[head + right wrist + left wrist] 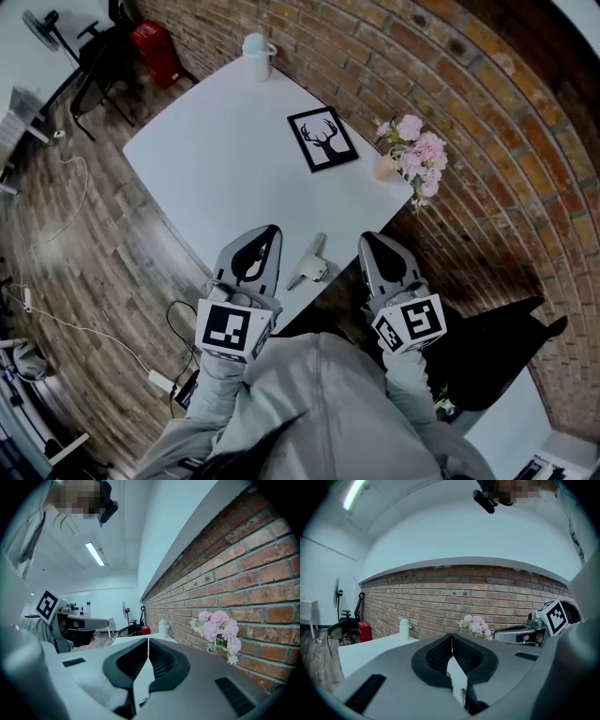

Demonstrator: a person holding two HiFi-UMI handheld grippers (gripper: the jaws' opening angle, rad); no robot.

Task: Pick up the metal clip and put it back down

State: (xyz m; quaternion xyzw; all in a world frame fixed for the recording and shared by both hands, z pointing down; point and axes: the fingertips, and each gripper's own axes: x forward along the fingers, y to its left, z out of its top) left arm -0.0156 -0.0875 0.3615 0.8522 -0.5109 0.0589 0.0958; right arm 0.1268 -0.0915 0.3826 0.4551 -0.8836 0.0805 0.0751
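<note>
**Note-taker:** Entry: both of your tools are closed tight, pads meeting, nothing between them. That goes for the left tool (265, 232) and the right tool (368, 238). Where is the metal clip (310, 263)?

**Observer:** It lies on the worktop (216, 159) at its near corner, in the gap between your two tools. It is alongside their bodies rather than ahead of the tips. Long axis roughly parallel to both tools.

**Note-taker:** Nearer side?

**Observer:** Your left tool, by my reading: the clip is just beside it, the right tool further off. Judgement: you would have to draw back and open the jaws before you could straddle it.
</note>
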